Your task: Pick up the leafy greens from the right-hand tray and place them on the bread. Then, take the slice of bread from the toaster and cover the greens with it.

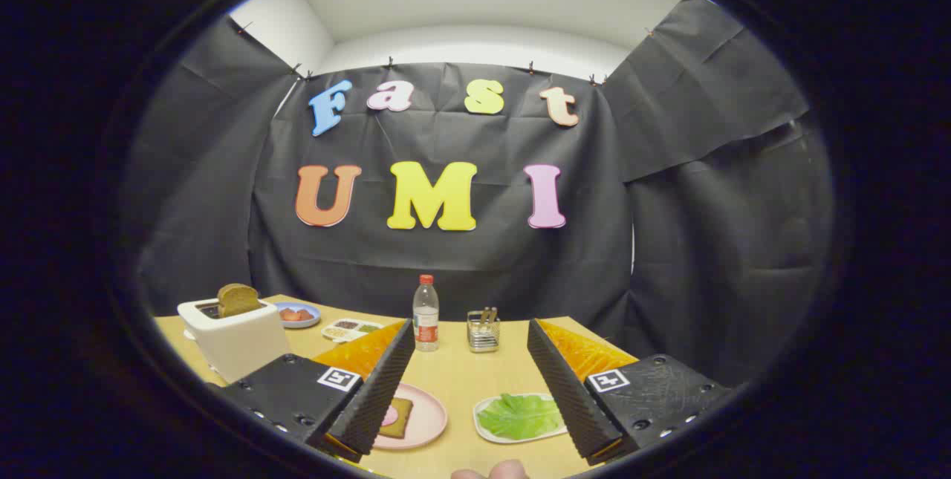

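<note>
A white box toaster point(236, 341) with a brown bread slice point(238, 299) standing in its slot sits near the left edge of the pale wooden table point(453, 375). The gripper point(469, 382) hovers wide open, holding nothing. Between its fingers lie a pink round plate point(427, 419) bearing toasted bread point(396, 417), then a white tray point(484, 427) of flat green leafy greens point(520, 416). Open tabletop stretches beyond to a clear plastic bottle point(426, 313).
</note>
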